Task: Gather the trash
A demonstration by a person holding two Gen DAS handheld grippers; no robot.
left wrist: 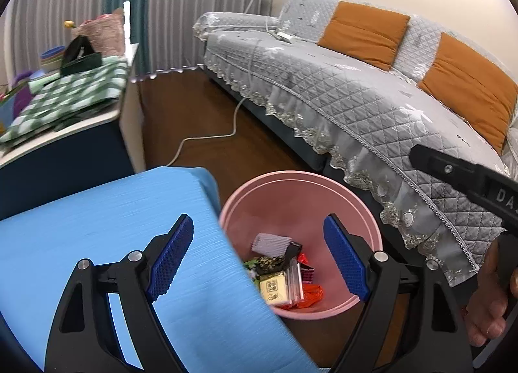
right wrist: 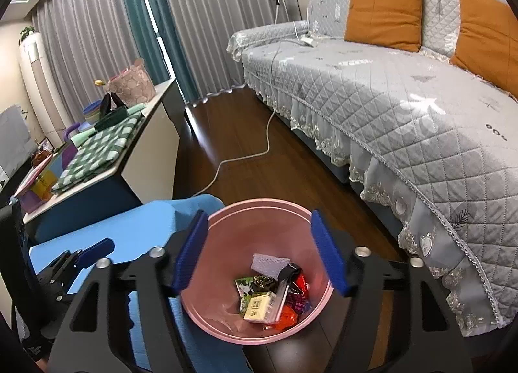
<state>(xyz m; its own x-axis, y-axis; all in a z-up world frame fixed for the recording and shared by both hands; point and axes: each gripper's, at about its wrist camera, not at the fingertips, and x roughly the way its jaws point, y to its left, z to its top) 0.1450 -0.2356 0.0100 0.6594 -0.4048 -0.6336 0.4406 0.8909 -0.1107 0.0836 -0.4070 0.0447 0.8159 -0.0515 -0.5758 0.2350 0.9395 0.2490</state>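
While the right claw hangs wide and empty over the pink bin, wrappers lie inside; release appears complete. The left claw, also wide, spans the blue desk edge. Next: locate remaining trash.

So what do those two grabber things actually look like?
Both are alike: the left gripper and the right gripper have black plastic frames with triangular cut-outs, silver round bolts, and flat blue ribbed pads on the fingers. One carries white lettering.
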